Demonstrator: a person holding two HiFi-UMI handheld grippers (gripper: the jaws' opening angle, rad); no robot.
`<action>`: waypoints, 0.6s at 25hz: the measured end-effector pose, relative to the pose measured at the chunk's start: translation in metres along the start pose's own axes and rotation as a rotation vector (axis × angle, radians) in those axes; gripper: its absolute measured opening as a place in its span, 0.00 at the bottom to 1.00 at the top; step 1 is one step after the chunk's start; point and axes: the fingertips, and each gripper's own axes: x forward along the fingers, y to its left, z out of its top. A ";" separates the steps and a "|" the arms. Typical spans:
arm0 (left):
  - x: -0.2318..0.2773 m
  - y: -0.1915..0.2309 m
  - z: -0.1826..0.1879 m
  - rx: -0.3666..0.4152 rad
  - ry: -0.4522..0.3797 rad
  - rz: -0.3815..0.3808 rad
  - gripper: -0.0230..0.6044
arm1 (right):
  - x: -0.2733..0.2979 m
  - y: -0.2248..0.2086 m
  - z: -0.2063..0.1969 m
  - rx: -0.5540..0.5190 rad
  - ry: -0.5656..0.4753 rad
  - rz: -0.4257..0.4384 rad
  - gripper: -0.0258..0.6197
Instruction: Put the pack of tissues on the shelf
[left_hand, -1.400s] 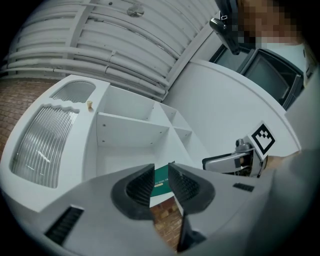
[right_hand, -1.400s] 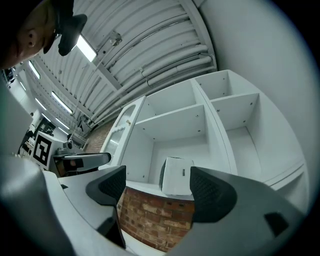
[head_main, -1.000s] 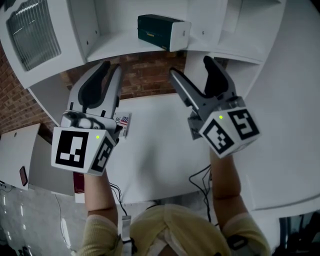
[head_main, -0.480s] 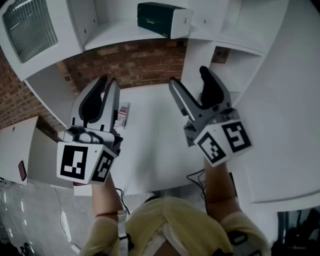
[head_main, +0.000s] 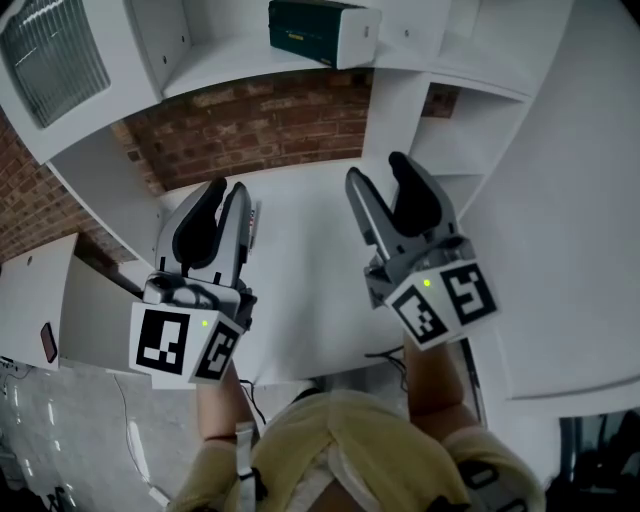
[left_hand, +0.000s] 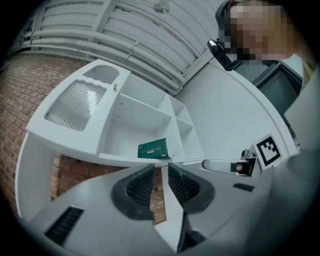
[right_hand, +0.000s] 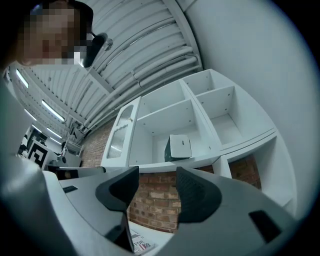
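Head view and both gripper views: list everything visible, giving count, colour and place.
Pack of tissues: one, dark green and white, on the shelf.
Shelf: one, white, above the table.
Ribbed panel: one, pale, at the shelf's left end.
Brick wall: one, red-brown, behind the table.
Table: one, white, under the grippers.
Leaflet: one, white with print, on the table.
Person's top: one, yellow, bottom edge.
Left gripper: one, grey and black, jaws slightly apart, empty.
Right gripper: one, grey and black, jaws closing, empty.
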 end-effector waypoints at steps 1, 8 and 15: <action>0.000 0.000 -0.001 0.000 0.002 0.002 0.17 | -0.001 -0.001 -0.001 0.002 0.001 -0.005 0.39; -0.003 0.008 -0.006 0.002 0.006 0.053 0.15 | -0.007 -0.012 -0.005 -0.005 0.003 -0.047 0.20; -0.004 0.015 -0.010 0.002 0.018 0.086 0.14 | -0.010 -0.020 -0.010 0.036 0.007 -0.054 0.04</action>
